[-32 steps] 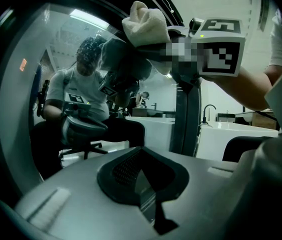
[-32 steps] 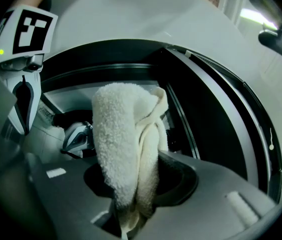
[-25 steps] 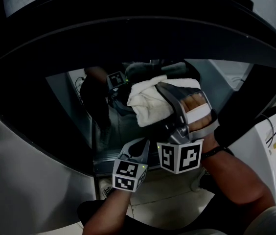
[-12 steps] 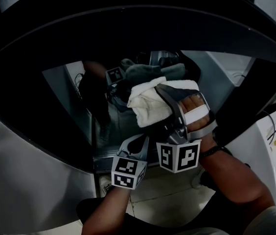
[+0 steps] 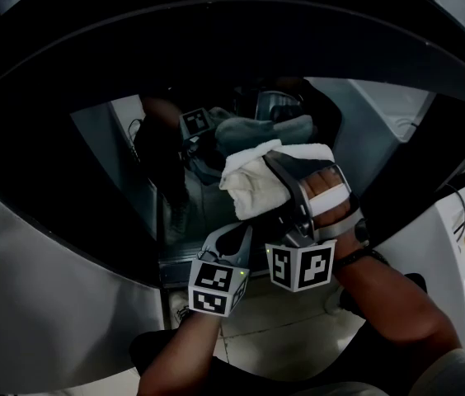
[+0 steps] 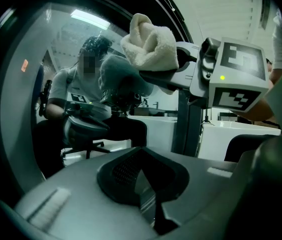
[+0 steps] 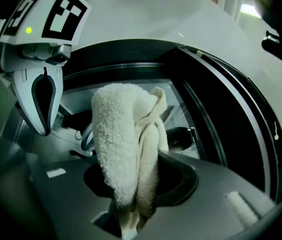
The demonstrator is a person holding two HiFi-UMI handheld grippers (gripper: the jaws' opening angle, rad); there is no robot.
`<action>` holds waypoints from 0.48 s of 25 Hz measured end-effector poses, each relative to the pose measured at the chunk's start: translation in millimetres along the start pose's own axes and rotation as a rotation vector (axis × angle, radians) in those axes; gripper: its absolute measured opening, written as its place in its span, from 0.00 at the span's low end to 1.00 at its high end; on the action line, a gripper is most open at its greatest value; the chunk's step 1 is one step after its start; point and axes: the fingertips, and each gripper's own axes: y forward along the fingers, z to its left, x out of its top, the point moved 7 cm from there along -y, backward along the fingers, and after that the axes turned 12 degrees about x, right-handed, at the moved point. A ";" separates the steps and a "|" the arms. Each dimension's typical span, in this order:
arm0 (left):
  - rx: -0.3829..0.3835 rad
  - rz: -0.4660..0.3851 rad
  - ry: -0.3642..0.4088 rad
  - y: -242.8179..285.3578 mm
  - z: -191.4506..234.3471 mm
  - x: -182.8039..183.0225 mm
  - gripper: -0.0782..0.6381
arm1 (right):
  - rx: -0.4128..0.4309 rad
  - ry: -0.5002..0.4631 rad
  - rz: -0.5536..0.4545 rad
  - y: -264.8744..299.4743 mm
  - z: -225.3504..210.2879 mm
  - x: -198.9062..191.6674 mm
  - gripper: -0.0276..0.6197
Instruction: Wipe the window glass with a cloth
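Risk 1: cloth [image 7: 126, 154] pinched only by its low bunched end in right gripper [image 7: 131, 219], jaws clamped tight on it. Hard drag across window glass [image 5: 125, 180] could tug it loose.
Risk 2: top fold loose; if it flops aside, bare jaw tip may scrape window glass.
Risk 3: left gripper [image 6: 153, 209], jaws together on nothing, hangs just below right gripper; collision likely on downstroke.
Cloth up at mid-pane, contact not certain.
Count: cloth 1; grippers 2; marker cubes [image 5: 301, 264] 2; window glass 1.

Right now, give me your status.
Right gripper shut on cloth, at the window glass. Left gripper shut, empty, below. No obstruction seen.
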 end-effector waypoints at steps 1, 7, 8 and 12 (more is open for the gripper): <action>0.001 0.001 0.001 0.0 0.4 -0.6 0.13 | 0.004 0.001 0.001 0.2 3.0 -0.3 0.27; 0.007 -0.007 0.021 3.2 4.8 -1.2 0.13 | 0.023 0.006 0.007 4.5 22.1 -2.7 0.27; 0.007 -0.006 0.022 3.8 5.1 -1.2 0.13 | 0.028 0.007 0.008 5.3 25.2 -3.4 0.27; 0.003 0.018 0.022 3.6 5.0 8.1 0.13 | 0.070 0.028 0.013 9.2 29.0 -6.1 0.27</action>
